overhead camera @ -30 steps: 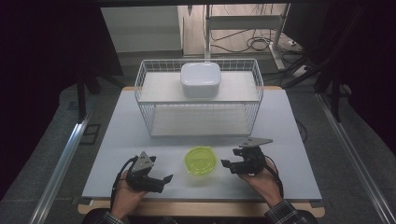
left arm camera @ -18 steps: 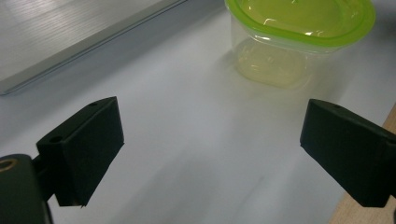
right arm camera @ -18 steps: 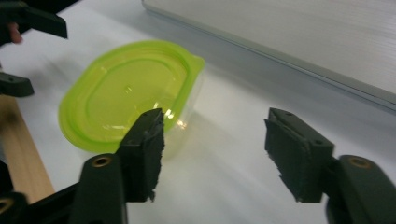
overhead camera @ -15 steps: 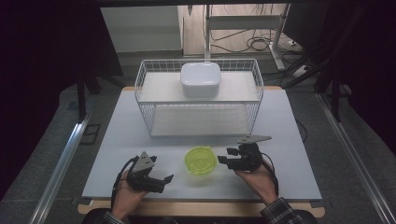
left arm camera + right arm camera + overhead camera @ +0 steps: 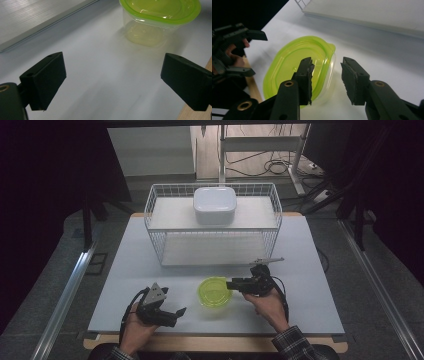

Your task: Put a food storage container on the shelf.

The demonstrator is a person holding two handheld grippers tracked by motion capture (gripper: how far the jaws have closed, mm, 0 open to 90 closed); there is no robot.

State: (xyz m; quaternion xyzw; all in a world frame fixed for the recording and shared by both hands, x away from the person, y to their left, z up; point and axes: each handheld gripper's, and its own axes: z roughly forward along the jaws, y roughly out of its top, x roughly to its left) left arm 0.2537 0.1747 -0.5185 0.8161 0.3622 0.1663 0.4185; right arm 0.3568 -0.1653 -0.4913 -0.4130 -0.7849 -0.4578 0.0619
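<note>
container (image 5: 215, 291): clear tub w/ green lid, sat on the table (image 5: 310, 270) near the front edge, between both grippers, well apart from the wire basket (image 5: 212, 227) at the far side.
right gripper (image 5: 325, 71): brought in from the right at lid height; jaws have just been closing, now narrow-ish, w/ the lid's rim between them. Pads not seen pressing yet, so prob lined up to be clamped on the rim, not gripped atm.
left gripper (image 5: 172, 314): held low at the near left, jaws wide, nothing between; looks parked, kept out of the way.
white box (image 5: 215, 205): already set in the basket, far side.
open room: plenty of bare table right of the tub; front edge is close, so not much slack nearside.
</note>
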